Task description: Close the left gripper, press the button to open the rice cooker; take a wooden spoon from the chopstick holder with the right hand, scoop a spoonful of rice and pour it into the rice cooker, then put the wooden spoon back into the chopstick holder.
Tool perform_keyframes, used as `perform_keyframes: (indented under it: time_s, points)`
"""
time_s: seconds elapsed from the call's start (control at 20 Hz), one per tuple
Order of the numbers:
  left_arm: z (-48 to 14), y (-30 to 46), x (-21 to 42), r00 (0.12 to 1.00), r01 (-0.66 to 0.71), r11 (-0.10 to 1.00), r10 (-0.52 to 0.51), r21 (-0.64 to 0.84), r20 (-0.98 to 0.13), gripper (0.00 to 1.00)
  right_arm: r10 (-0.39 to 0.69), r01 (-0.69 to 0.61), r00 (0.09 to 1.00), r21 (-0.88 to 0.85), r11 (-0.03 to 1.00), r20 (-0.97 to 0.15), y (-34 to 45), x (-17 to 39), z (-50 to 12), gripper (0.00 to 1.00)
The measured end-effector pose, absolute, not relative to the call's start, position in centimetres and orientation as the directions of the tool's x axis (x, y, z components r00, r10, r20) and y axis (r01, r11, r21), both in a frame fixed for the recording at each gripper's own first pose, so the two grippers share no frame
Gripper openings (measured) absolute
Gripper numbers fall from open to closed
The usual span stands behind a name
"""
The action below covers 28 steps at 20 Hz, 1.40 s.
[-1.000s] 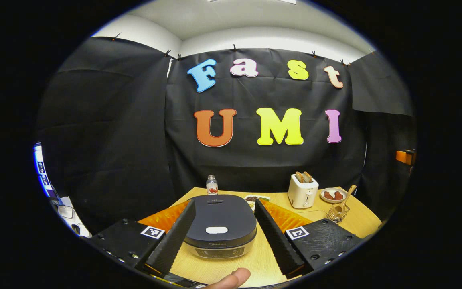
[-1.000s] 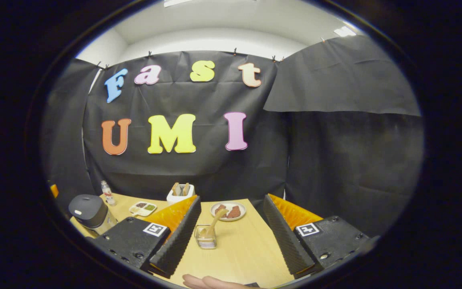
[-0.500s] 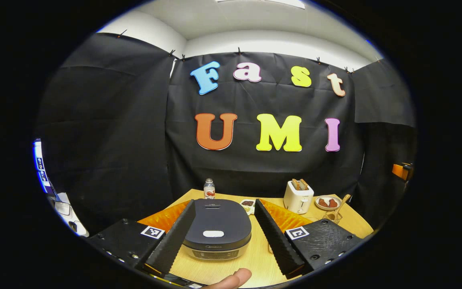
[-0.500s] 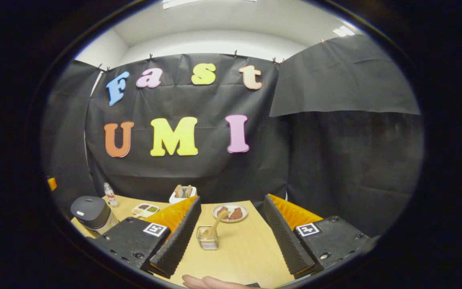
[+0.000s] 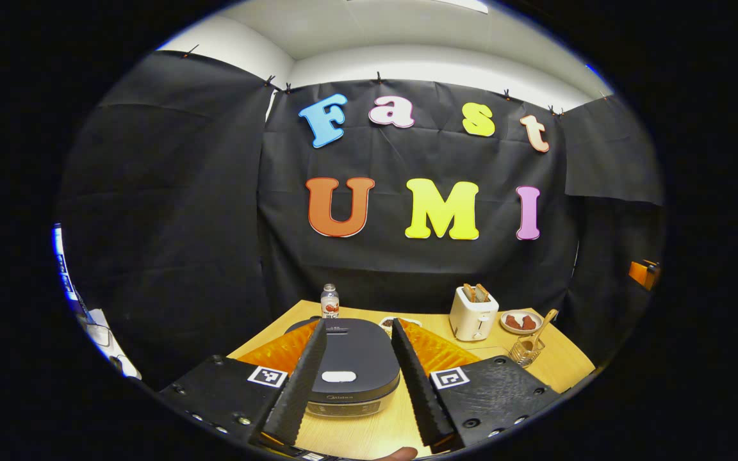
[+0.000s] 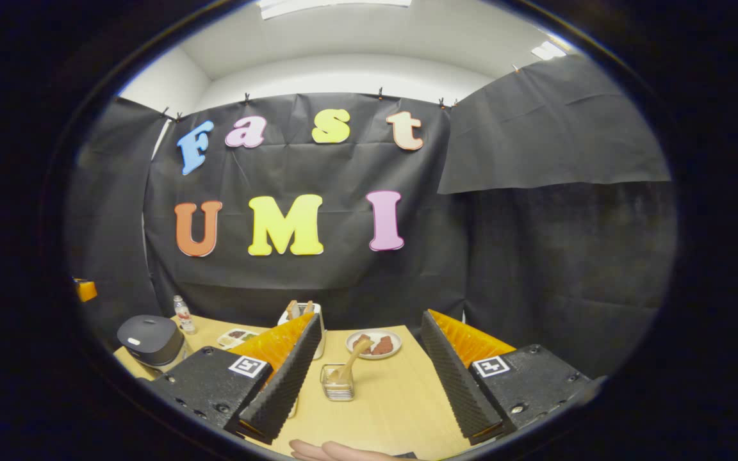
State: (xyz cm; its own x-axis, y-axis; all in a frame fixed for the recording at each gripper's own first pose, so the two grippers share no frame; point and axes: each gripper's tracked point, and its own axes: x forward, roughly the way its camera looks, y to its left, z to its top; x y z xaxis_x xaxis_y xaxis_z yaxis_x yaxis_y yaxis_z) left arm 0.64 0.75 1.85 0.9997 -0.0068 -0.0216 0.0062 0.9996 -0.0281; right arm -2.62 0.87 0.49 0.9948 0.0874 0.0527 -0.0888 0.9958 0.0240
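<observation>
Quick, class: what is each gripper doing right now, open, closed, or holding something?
Left gripper: open, holding nothing, rice cooker ahead.
Right gripper: open, holding nothing.

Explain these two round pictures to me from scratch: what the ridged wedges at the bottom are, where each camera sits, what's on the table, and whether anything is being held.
No robot here: a person holds a pair of tongs in each hand, and a camera rides on each pair, looking forward along it. The ridged wedges are the tongs' own fingers. The left tongs point at a dark rice cooker, lid down, white button on top. The right tongs point at a clear holder with a wooden spoon standing in it. Also on the wooden table: a white toaster, a plate of reddish food, a small bottle and a small snack tray. Both tongs are open, holding nothing.
</observation>
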Motion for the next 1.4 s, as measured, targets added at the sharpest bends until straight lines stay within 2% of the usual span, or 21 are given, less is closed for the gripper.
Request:
perform_keyframes:
  time_s: [0.05,0.2,0.25,0.35,0.4,0.45,0.5,0.75,1.0,1.25,1.4]
  points:
    - [2.0,0.6,1.3,0.999,0.021,1.0,-0.021,-0.02,-0.025,0.65,0.093,-0.095,0.994,0.029,0.995,0.061,0.9,-2.8,0.4,1.0]
    - [1.1,0.0,1.9,0.997,0.038,0.999,-0.039,-0.015,-0.061,0.29,0.095,-0.096,0.991,0.011,0.995,0.096,1.0,-3.0,0.3,1.0]
    - [1.0,0.0,2.3,0.997,0.043,0.999,-0.043,-0.01,-0.066,0.23,0.098,-0.099,0.99,0.004,0.995,0.099,1.2,-3.1,-0.2,1.0]
    - [0.2,0.0,3.1,0.994,0.041,0.999,-0.042,-0.01,-0.105,0.0,0.11,-0.11,0.988,-0.006,0.994,0.105,1.5,-3.1,-0.8,1.0]
    - [-1.0,0.0,3.2,0.988,0.036,0.999,-0.037,-0.008,-0.149,0.0,0.107,-0.107,0.988,-0.01,0.994,0.11,1.4,-3.0,-1.1,1.0]
    - [-1.6,0.3,3.6,0.984,0.019,1.0,-0.018,0.001,-0.179,0.1,0.109,-0.108,0.988,-0.011,0.994,0.112,1.4,-2.9,-1.4,1.0]
    - [-2.5,0.3,3.8,0.976,0.016,1.0,-0.012,0.017,-0.215,0.0,0.116,-0.116,0.987,-0.012,0.993,0.111,1.5,-2.8,-1.7,1.0]
    - [-5.7,0.7,5.3,0.943,-0.018,0.998,0.036,0.059,-0.331,0.0,0.131,-0.129,0.987,-0.036,0.991,0.091,1.1,-2.3,-3.4,1.0]
    - [-9.4,1.3,6.7,0.896,-0.046,0.998,0.059,0.041,-0.441,0.0,0.136,-0.133,0.988,-0.034,0.991,0.077,0.0,-2.0,-4.4,1.0]
    - [-11.7,1.4,7.6,0.868,-0.058,0.998,0.057,0.013,-0.493,0.0,0.131,-0.129,0.99,-0.03,0.991,0.06,-1.0,-1.4,-5.3,1.0]
    - [-13.2,2.5,7.8,0.846,-0.07,0.994,0.102,0.082,-0.524,0.0,0.141,-0.141,0.987,-0.004,0.99,0.077,-1.0,-1.9,-5.1,1.0]
